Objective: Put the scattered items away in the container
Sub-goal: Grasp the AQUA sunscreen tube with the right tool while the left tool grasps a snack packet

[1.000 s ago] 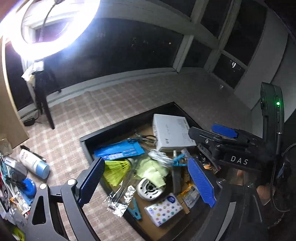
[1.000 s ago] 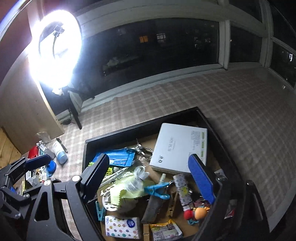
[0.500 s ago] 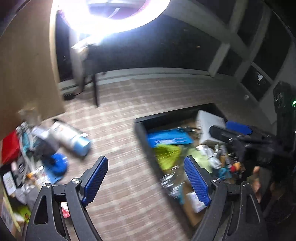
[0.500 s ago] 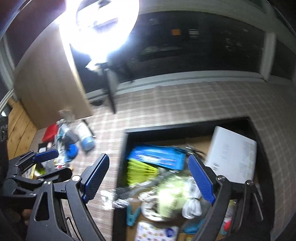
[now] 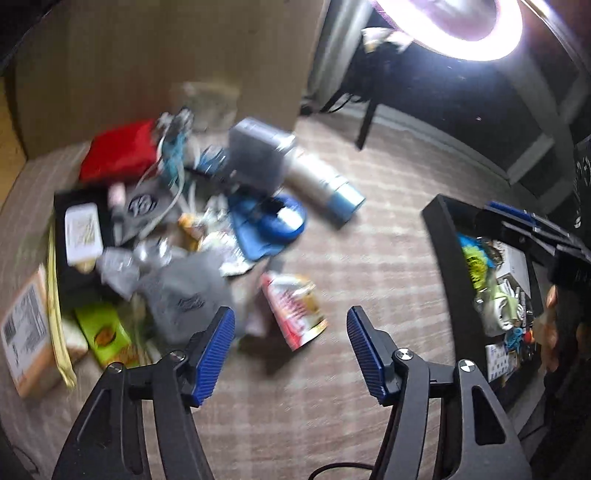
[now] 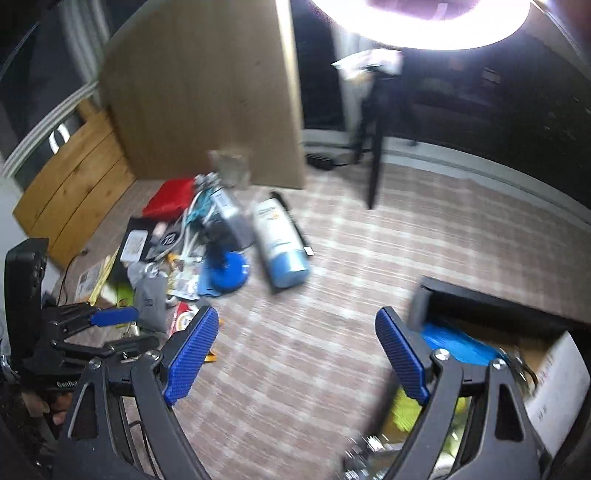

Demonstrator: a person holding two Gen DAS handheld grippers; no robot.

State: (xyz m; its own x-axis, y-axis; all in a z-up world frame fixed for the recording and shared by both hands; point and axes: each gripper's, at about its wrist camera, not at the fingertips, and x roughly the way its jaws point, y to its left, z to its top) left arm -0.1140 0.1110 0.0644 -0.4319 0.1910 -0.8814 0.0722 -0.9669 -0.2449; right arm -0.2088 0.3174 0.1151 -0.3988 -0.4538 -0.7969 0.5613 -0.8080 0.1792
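Note:
My left gripper (image 5: 290,350) is open and empty above the checked mat, just short of a red and white snack packet (image 5: 295,308). A blurred pile of scattered items lies beyond it: a grey pouch (image 5: 184,295), a blue round stand (image 5: 275,223), a white and blue spray can (image 5: 321,182), a red bag (image 5: 120,151). The black container (image 5: 441,236) with several items inside sits at the right. My right gripper (image 6: 295,354) is open and empty over bare mat, between the spray can (image 6: 280,245) and the container (image 6: 491,301). The left gripper also shows in the right wrist view (image 6: 110,326).
A cardboard box (image 5: 27,332) and a green packet (image 5: 105,332) lie at the left edge of the pile. A brown board (image 6: 207,88) stands behind the pile. A ring light (image 6: 417,22) on a black stand (image 6: 375,162) glares at the back.
Both grippers have swung left, away from the container and towards the scattered pile. The container has slid to the right edge of both views. Both stay open and empty.

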